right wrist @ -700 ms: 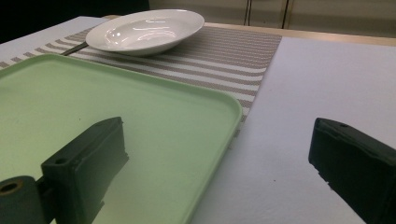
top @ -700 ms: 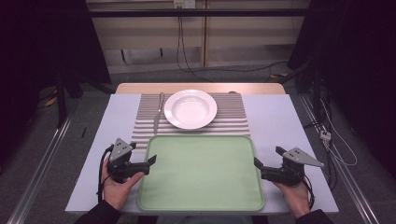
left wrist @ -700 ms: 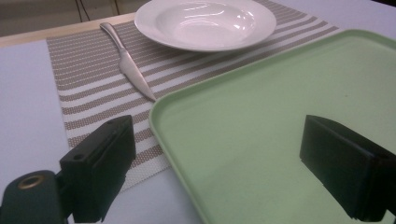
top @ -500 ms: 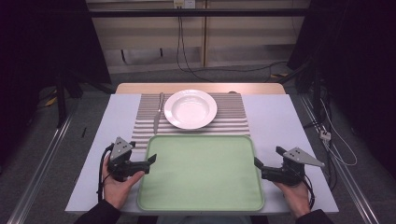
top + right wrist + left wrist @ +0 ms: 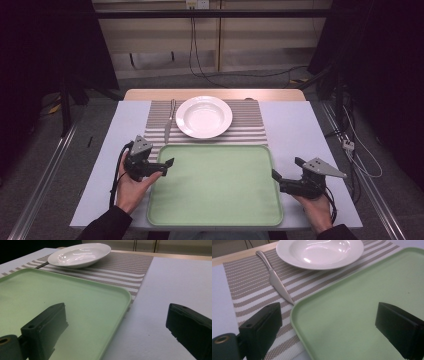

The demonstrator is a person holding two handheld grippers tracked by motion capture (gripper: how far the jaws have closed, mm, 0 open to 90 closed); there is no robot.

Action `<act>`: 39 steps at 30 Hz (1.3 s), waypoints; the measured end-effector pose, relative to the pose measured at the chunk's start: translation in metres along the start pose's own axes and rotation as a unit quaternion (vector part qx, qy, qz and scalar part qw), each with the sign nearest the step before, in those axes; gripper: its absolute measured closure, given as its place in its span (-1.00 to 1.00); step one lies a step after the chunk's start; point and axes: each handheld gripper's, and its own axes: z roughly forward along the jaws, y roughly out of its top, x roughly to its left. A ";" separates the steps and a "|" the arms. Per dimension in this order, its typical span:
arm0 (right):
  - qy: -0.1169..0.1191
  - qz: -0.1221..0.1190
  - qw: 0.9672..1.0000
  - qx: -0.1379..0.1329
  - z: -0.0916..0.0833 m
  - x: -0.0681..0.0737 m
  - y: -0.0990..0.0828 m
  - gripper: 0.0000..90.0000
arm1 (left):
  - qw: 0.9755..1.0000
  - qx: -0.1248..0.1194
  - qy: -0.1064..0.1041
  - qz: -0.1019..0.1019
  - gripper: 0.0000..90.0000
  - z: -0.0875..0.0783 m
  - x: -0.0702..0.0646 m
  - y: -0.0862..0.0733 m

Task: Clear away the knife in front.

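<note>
The worktop [image 5: 300,135] stood on a grey floor [image 5: 50,165] — dark curtains [image 5: 45,45] flanked it, and cables [image 5: 200,60] hung down the pale rear wall [image 5: 150,40].

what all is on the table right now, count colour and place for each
tray: 1, pale green, near middle of the table, between the two tongs
plate: 1, white, on the striped mat beyond the tray
knife: 1, silver, on the mat left of the plate
placemat: 1, brown and white stripes, far middle, its near edge under the tray
table: 1, pale lilac top
left tongs: 1, black, open, at the tray's left edge
right tongs: 1, black, open, at the tray's right edge
</note>
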 end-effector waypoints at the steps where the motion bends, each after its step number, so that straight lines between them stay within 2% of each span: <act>1: 0.000 0.000 1.000 0.000 0.000 0.000 0.000 -0.93 | 1.000 0.006 -0.002 -0.001 -0.85 0.002 0.002 0.002; 3: 0.002 0.002 1.000 0.001 0.001 -0.001 0.000 -0.93 | 1.000 0.008 -0.012 -0.015 -0.85 0.006 0.005 0.005; 5: 0.001 0.004 1.000 0.001 0.001 -0.001 0.000 -0.93 | 0.999 0.004 -0.022 -0.038 -0.84 0.009 0.007 0.009; 9: 0.003 0.007 1.000 0.003 0.001 -0.002 -0.001 -0.92 | 0.999 0.008 -0.016 -0.029 -0.85 0.013 0.010 0.017; 12: 0.002 0.008 1.000 0.004 0.002 -0.002 -0.001 -0.92 | 0.999 0.013 -0.021 -0.039 -0.85 0.018 0.015 0.022; 16: 0.003 0.008 1.000 0.005 0.003 -0.003 -0.001 -0.92 | 0.998 0.001 -0.019 -0.052 -0.80 0.026 0.025 0.028; 18: 0.003 0.008 1.000 0.005 0.003 -0.003 -0.001 -0.92 | 0.998 0.005 -0.020 -0.054 -0.81 0.030 0.030 0.031; 20: 0.003 0.008 1.000 0.006 0.003 -0.003 -0.001 -0.92 | 0.998 0.008 -0.016 -0.058 -0.81 0.035 0.035 0.035; 21: 0.003 0.008 1.000 0.006 0.003 -0.003 -0.001 -0.92 | 0.998 0.001 -0.011 -0.058 -0.81 0.037 0.038 0.036; 22: 0.003 0.008 1.000 0.005 0.002 -0.003 0.000 -0.92 | 0.998 0.002 -0.006 -0.062 -0.78 0.039 0.041 0.037; 24: 0.002 0.006 1.000 0.006 0.003 -0.001 0.000 -0.92 | 0.997 0.010 -0.012 -0.074 -0.81 0.043 0.049 0.040; 26: 0.004 0.005 1.000 0.008 0.004 0.000 0.000 -0.92 | 0.996 0.005 -0.011 -0.093 -0.81 0.047 0.055 0.043; 28: 0.005 0.003 1.000 0.009 0.004 0.000 0.000 -0.92 | 0.996 0.013 -0.007 -0.089 -0.81 0.052 0.062 0.046; 29: 0.005 0.003 1.000 0.009 0.004 0.000 0.000 -0.92 | 0.995 0.012 -0.005 -0.098 -0.81 0.056 0.065 0.048; 35: 0.005 0.005 1.000 0.010 0.003 0.000 0.000 -0.93 | 0.994 0.022 0.012 -0.103 -0.81 0.069 0.084 0.056; 36: 0.005 0.004 1.000 0.009 0.003 0.000 0.000 -0.92 | 0.994 0.028 0.016 -0.101 -0.80 0.071 0.086 0.059; 38: 0.006 0.005 1.000 0.011 0.004 0.000 0.000 -0.93 | 0.995 0.023 0.021 -0.095 -0.77 0.077 0.088 0.062; 39: 0.006 0.005 1.000 0.011 0.004 0.000 0.000 -0.93 | 0.995 0.030 0.021 -0.088 -0.77 0.080 0.090 0.065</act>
